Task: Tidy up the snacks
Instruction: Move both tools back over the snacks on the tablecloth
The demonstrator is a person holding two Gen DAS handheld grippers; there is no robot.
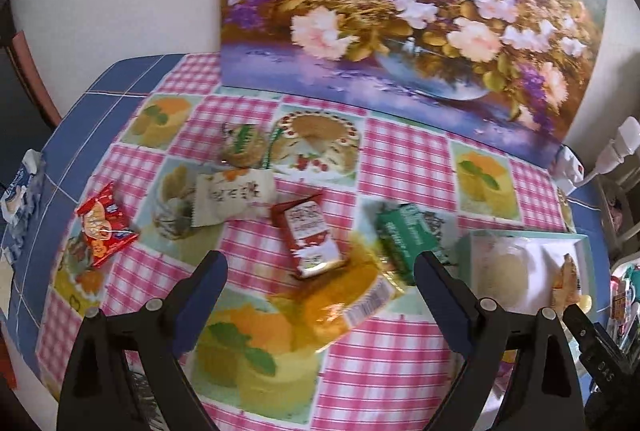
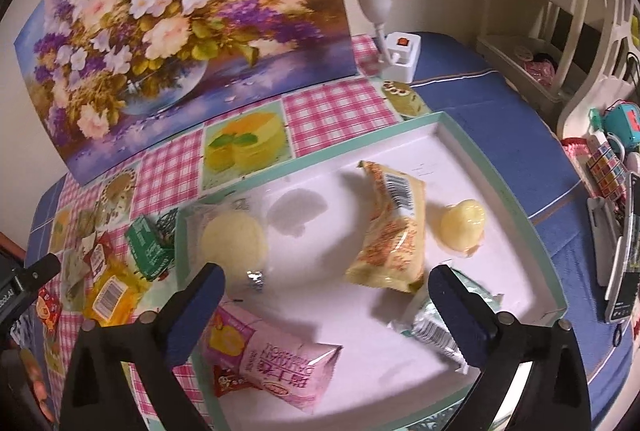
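My left gripper (image 1: pixel 320 263) is open and empty above loose snacks on the checked tablecloth: a dark red packet (image 1: pixel 310 237), a yellow packet (image 1: pixel 344 305), a green packet (image 1: pixel 406 237), a white packet (image 1: pixel 232 197), a red packet (image 1: pixel 105 227) and a clear cookie pack (image 1: pixel 242 145). My right gripper (image 2: pixel 326 281) is open and empty over a white tray with a teal rim (image 2: pixel 500 175). In the tray lie a round pale cake (image 2: pixel 234 243), a yellow packet (image 2: pixel 390 231), a small yellow jelly (image 2: pixel 462 225), a pink packet (image 2: pixel 264 355) and a pale green packet (image 2: pixel 444 327).
A flower painting (image 1: pixel 400 3) leans on the wall behind the table. A white lamp on a plug block (image 2: pixel 396 59) stands at the back right. Shelves with clutter (image 2: pixel 608 167) are at the right. The tray also shows in the left wrist view (image 1: pixel 528 237).
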